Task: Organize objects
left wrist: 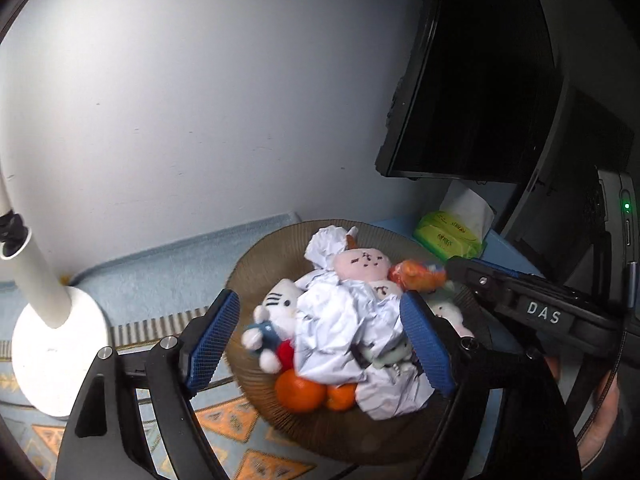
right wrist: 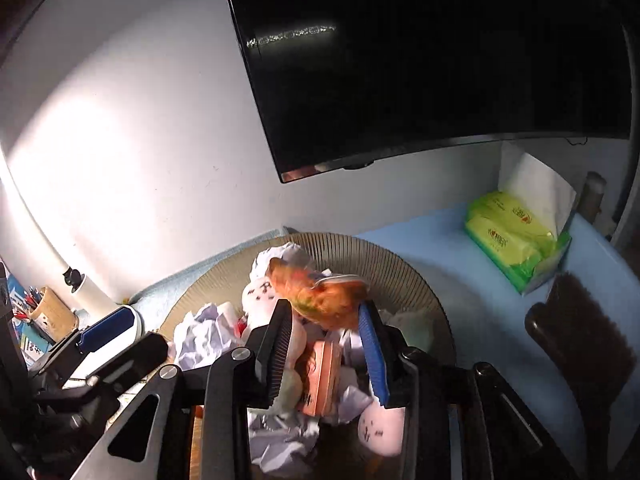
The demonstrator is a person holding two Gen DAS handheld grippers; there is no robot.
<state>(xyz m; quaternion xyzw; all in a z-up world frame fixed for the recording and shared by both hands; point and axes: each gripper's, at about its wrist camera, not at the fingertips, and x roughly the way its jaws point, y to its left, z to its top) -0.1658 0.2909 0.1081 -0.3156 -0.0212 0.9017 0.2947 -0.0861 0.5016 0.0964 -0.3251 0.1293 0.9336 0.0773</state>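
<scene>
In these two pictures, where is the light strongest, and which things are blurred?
Left wrist view: glare burns out the white lamp base; the plush cat in the bowl is smeared. Right wrist view: a bright patch on the wall; the orange packet in the right gripper is blurred; a streak reflects on the dark screen.

A white lamp [left wrist: 52, 320] stands on a round base at the near left, its stem leaning up and left past a small black clip. Under it lies a pale blue cloth [left wrist: 168, 264] with orange triangle patterns along its near edge, reaching back to the white wall [left wrist: 200, 100]. A dark monitor [right wrist: 420, 60] hangs over the far right, its screen off. Below it, on a plain blue surface [right wrist: 460, 248], a green tissue pack [right wrist: 516, 244] sits with a white sheet pulled up from it. A dark brown brush [right wrist: 580, 340] lies near right of the pack. At the far left, a tan pen cup [right wrist: 52, 314] holds red pencils.
</scene>
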